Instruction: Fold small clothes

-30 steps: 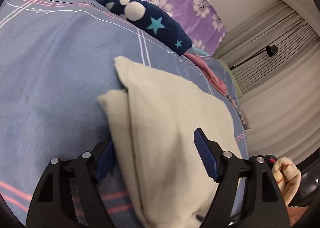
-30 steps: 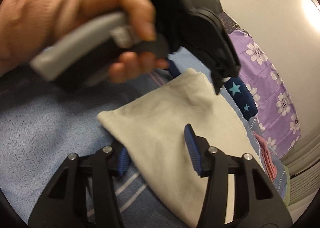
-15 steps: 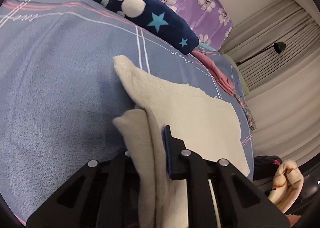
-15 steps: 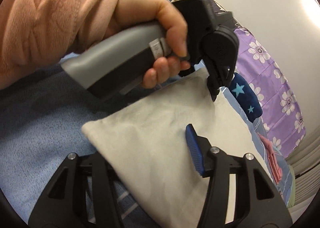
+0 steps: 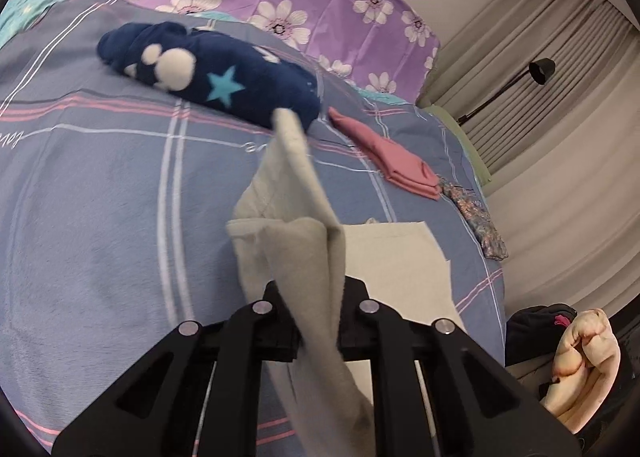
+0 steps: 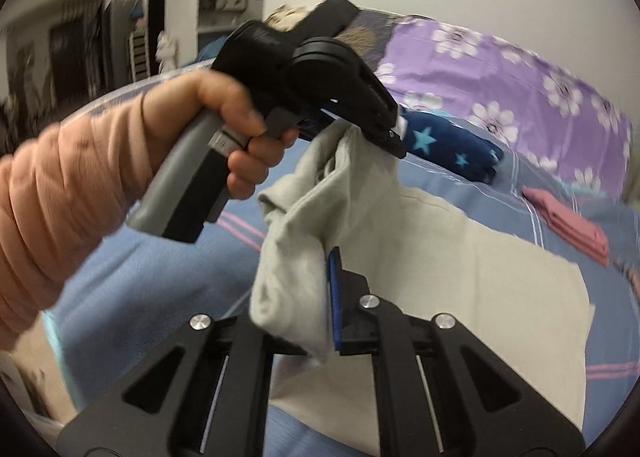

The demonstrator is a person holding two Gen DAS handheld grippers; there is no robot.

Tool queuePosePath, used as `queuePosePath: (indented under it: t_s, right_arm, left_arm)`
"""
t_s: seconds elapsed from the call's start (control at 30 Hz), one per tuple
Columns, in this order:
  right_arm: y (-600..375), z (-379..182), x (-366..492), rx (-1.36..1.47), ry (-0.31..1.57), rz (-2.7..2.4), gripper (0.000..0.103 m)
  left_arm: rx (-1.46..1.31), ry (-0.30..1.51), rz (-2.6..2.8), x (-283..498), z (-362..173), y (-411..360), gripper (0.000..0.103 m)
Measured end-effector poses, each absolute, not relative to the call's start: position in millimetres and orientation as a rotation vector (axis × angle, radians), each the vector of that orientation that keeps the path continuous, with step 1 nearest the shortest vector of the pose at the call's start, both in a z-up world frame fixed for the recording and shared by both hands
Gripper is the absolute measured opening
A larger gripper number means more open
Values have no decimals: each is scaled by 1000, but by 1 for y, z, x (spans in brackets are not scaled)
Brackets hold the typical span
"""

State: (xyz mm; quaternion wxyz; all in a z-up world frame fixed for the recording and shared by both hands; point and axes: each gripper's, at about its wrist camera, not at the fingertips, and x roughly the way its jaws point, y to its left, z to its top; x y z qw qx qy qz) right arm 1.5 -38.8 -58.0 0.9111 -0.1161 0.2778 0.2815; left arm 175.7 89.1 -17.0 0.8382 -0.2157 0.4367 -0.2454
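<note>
The cream cloth [image 6: 460,257] lies partly flat on the bed [image 5: 100,177], its near edge bunched and lifted by both grippers. To fold it well, I judge the two corners should travel together, level and taut, over the flat part — then come down with edges matched. The left gripper [image 5: 316,321] has its jaws shut on one gathered corner, cloth spilling out above and below them. The right gripper [image 6: 320,289] has its jaws closing on the other corner — the fabric is wedged against the blue pad [image 6: 333,297].
</note>
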Motion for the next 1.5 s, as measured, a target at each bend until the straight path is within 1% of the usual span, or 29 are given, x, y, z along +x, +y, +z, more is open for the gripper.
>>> queuePosePath:
  t_s: [0.23,0.63,0.97,1.17,1.2,1.23,1.27,1.3,1.33,1.37,1.4,1.43,1.5]
  right_arm:
    - [-112,-47,10,-107,563,524,6]
    - [-235,-77,20,179,657,491,6]
    - [-319,-114,17,395,739,404,6]
    - [-341,-133,12,471,770,383,6]
    - [-343,-135,12,485,775,388,6]
    - [-346,-139,13,506,789,399,6]
    - [-347,-141,14,518,803,404,7]
    - [-348,-145,14,526,815,408,7]
    - [-350,-148,14,539,823,414,8]
    - [-352,-150,14,555,828,422,8]
    - [-353,-152,14,569,832,429,8]
    - [-356,-153,13,585,834,438,8]
    - [-357,-153,13,597,835,448,9]
  left_arm:
    - [-402,943,-509,187,-5,26,11]
    - [-244,1009,-556,196,-5,-102,11]
    - [-51,1095,-593,204,-33,-213,11]
    - [25,1102,-575,203,-46,-245,11]
    - [33,1097,-569,203,-47,-249,13]
    - [33,1094,-566,203,-47,-251,25]
    - [33,1089,-565,202,-46,-252,34]
    - [44,1067,-542,199,-40,-252,52]
    - [57,1035,-524,196,-34,-252,60]
    - [80,987,-523,189,-24,-251,60]
    - [104,957,-530,182,-16,-250,63]
    - [132,927,-531,175,-9,-248,70]
    - [197,854,-504,156,5,-238,74]
